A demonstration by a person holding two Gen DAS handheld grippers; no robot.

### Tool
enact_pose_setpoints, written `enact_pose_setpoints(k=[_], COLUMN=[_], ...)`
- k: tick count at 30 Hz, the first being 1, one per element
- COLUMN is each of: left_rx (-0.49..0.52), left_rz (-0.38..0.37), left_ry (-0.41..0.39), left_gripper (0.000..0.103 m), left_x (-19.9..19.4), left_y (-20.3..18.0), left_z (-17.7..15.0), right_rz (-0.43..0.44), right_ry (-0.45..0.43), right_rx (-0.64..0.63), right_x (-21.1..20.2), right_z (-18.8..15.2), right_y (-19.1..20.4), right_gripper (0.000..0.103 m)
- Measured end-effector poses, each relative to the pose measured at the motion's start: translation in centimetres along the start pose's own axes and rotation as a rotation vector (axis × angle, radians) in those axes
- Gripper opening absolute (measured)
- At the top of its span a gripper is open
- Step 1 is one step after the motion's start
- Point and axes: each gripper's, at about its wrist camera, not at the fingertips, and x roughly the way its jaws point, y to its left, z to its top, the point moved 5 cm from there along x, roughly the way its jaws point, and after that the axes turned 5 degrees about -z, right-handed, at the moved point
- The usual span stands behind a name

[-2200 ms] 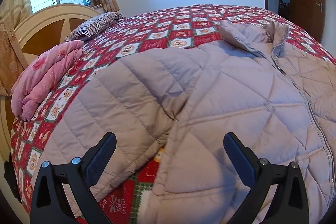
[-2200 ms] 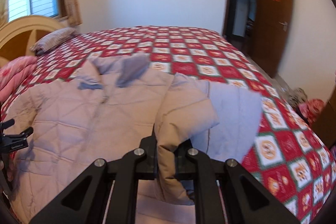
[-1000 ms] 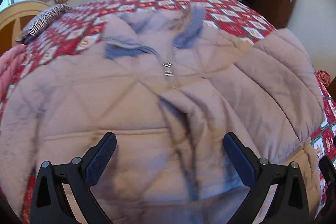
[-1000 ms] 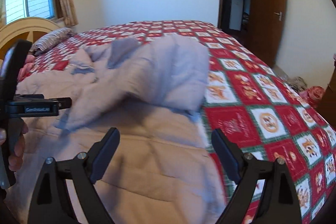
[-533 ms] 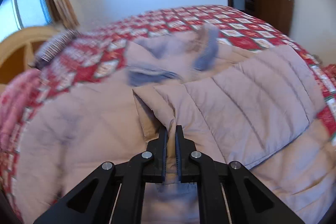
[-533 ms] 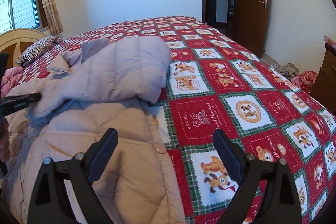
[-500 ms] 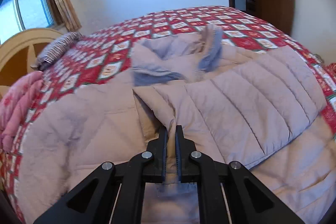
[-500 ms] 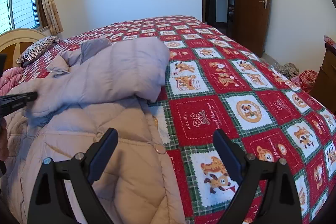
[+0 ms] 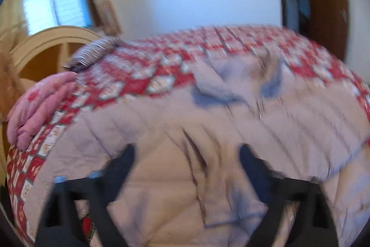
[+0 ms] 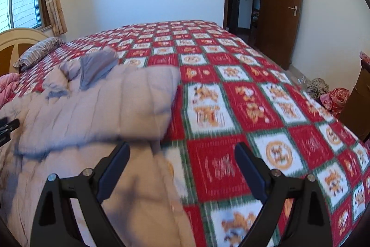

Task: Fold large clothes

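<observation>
A large beige quilted jacket lies front up on the bed, with its collar at the far side. One sleeve is folded across the chest. My left gripper hovers over the jacket's middle; its jaws are opening and stand wide, with the fabric below them and not pinched. That view is blurred. My right gripper is open over the jacket's right edge, where it meets the bedspread. A tip of the left gripper shows at the left edge of the right wrist view.
The red, white and green checked bedspread covers the whole bed. A striped pillow and a pink folded quilt lie by the headboard on the left. A brown door and floor clutter are on the right.
Half a second ago my left gripper was shut on the folded sleeve's end; now it is open and off the fabric, and its view has swung left. The right gripper stays open.
</observation>
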Motion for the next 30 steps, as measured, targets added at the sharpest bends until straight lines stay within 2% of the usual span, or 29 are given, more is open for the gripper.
enact_pose_setpoints(k=[2,7,8,12,15,18,30], left_rx=[-0.024,0.016,0.040,0.068,0.085,0.059,0.029], left_rz=[-0.031,-0.004,0.027,0.047,0.036,0.001,-0.035], left_ry=[-0.026,0.029,0.043,0.113,0.130,0.154,0.221], left_gripper=[0.096,0.096,0.096,0.096,0.096,0.096,0.102], left_x=[-0.1,3.2,4.2,7.4,8.4,9.1,10.7], left_y=[-0.5,-3.3,-3.8,-4.7,-5.0,-4.7,-4.7], left_z=[0.8,1.2,0.8,-1.4,-2.6,-3.0,-3.9], right_rz=[0.020,0.083,0.098,0.164,0.151,0.156,0.111], right_ry=[-0.028,-0.057,-0.053,-0.005,0.035,0.059,0.125], right_rx=[0.013,-0.026,-0.034,-0.122,-0.171,-0.174,-0.198], right_x=[0.4,3.0,3.5,6.0,7.6,8.5,10.3], right_z=[1.2,4.2,4.3,3.4,1.6,0.1,-0.5], right_y=[0.5,3.3,3.9,6.9,7.9,8.1,8.4], right_gripper=[0.091,0.082,0.082,0.082,0.082,0.082,0.086])
